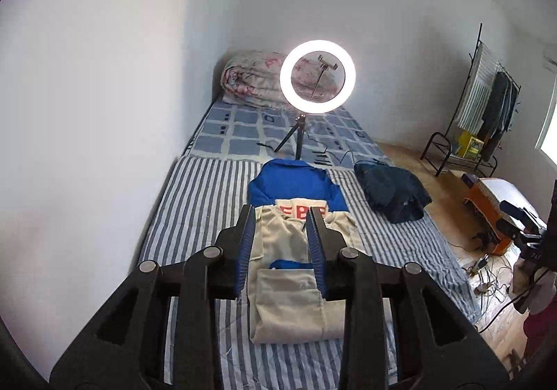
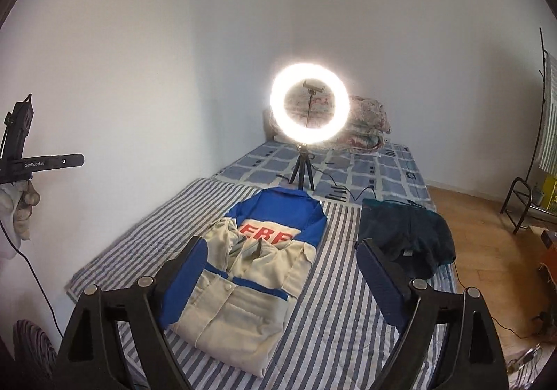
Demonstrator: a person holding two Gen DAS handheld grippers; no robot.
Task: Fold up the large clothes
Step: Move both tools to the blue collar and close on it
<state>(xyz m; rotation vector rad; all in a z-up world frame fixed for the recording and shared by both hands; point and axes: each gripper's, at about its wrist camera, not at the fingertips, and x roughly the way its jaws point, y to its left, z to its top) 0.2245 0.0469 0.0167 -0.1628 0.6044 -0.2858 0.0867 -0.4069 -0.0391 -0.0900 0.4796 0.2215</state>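
Observation:
A blue and beige work jacket (image 1: 292,251) with red letters lies partly folded on the striped bed cover (image 1: 195,216). It also shows in the right wrist view (image 2: 250,278). My left gripper (image 1: 282,216) is open and empty, held above the jacket. My right gripper (image 2: 282,244) is wide open and empty, also above the bed, with the jacket between and below its fingers. A dark navy garment (image 1: 390,191) lies crumpled to the jacket's right, also in the right wrist view (image 2: 407,233).
A lit ring light on a small tripod (image 1: 317,77) stands on the bed behind the jacket. A rolled quilt (image 1: 250,77) lies at the bed's head. A clothes rack (image 1: 487,104) and cables (image 1: 487,271) are on the floor to the right. A white wall runs along the left.

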